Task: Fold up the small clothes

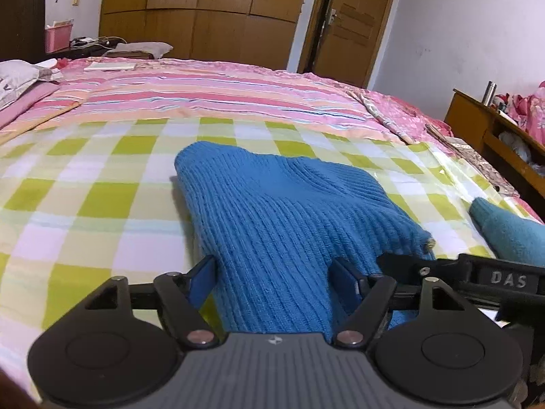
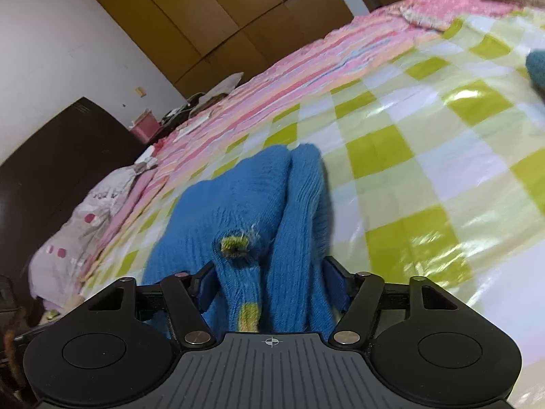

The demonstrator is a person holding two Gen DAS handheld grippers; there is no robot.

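Observation:
A blue ribbed knit garment (image 1: 272,204) lies bunched on the green-and-white checked sheet (image 1: 102,204). My left gripper (image 1: 274,272) is open and straddles its near end, with knit between the fingers. In the right wrist view the same blue knit (image 2: 245,197) shows a small frayed hole with a yellow-green rim (image 2: 235,243). My right gripper (image 2: 271,281) is open, and two thick folds of knit fill the gap between its fingers. That tool's black housing (image 1: 507,279) sits just right of my left gripper. A teal garment (image 1: 504,235) lies further right.
A pink striped quilt (image 1: 221,92) covers the far half of the bed. Pillows (image 2: 85,221) lie at the head end. A wooden bedside shelf (image 1: 477,126) stands to the right, with wooden wardrobes (image 1: 204,6) and a door behind.

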